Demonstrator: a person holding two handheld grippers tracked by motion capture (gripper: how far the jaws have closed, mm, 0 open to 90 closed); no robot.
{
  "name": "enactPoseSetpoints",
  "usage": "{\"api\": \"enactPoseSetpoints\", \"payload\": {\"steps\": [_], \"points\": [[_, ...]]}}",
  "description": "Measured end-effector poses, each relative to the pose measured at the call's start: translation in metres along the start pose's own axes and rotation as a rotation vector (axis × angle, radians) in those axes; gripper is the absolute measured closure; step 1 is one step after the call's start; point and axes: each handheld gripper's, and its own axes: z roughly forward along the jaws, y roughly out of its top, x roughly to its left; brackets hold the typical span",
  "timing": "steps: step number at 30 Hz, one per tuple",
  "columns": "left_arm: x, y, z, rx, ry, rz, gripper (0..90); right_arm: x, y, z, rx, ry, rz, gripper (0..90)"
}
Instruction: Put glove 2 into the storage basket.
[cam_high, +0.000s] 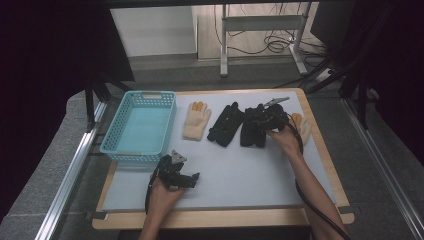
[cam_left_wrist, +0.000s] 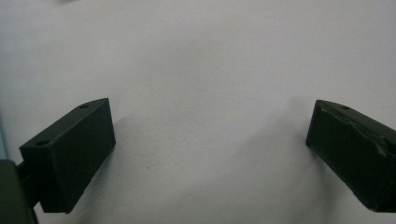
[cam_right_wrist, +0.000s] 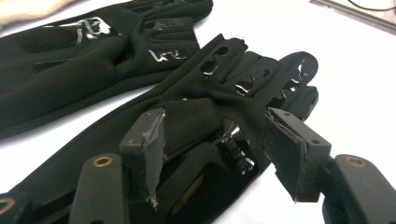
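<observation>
Right gripper view: silver glove markings unreadable; right tongs pinching it, left tongs spread.

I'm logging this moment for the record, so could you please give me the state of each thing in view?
Left tongs: open, nothing between them, over bare table.
Right tongs: closing around a bunched fold of the right black glove.
Left black glove: flat, untouched.
Cream glove: flat beside the basket.
Second cream glove: partly hidden.
Blue basket: empty, upright.

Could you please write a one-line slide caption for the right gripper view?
Right gripper closing its jaws on a bunched fold of a black glove lying on the white table.
</observation>
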Motion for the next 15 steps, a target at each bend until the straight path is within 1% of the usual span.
{"api": "enactPoseSetpoints", "payload": {"steps": [3,7,8,9,10,11,12,13,14,15], "points": [[0.0,0.0,0.0,0.0,0.0,0.0,1.8,-0.001,0.001,0.006,0.014,-0.006,-0.003,37.9],[0.0,0.0,0.0,0.0,0.0,0.0,1.8,0.003,0.002,0.02,0.057,-0.016,-0.027,38.7],[0.0,0.0,0.0,0.0,0.0,0.0,1.8,0.003,0.0,0.025,0.079,-0.019,-0.032,43.5],[0.0,0.0,0.0,0.0,0.0,0.0,1.8,0.003,0.0,0.025,0.079,-0.019,-0.032,43.5],[0.0,0.0,0.0,0.0,0.0,0.0,1.8,0.003,-0.001,0.026,0.076,-0.011,-0.024,46.6],[0.0,0.0,0.0,-0.001,0.0,0.001,1.9,-0.001,-0.003,0.027,0.07,0.036,0.026,56.1],[0.0,0.0,0.0,-0.001,0.0,0.001,1.9,-0.001,-0.003,0.027,0.07,0.036,0.026,56.1],[0.0,0.0,0.0,-0.001,0.0,0.001,1.9,-0.002,-0.003,0.027,0.069,0.049,0.047,59.2],[0.0,0.0,0.0,0.0,0.0,0.001,1.9,-0.004,-0.005,0.026,0.07,0.084,0.091,69.1],[0.0,0.0,0.0,0.0,0.0,0.001,1.9,-0.004,-0.005,0.026,0.07,0.084,0.091,69.1]]}}
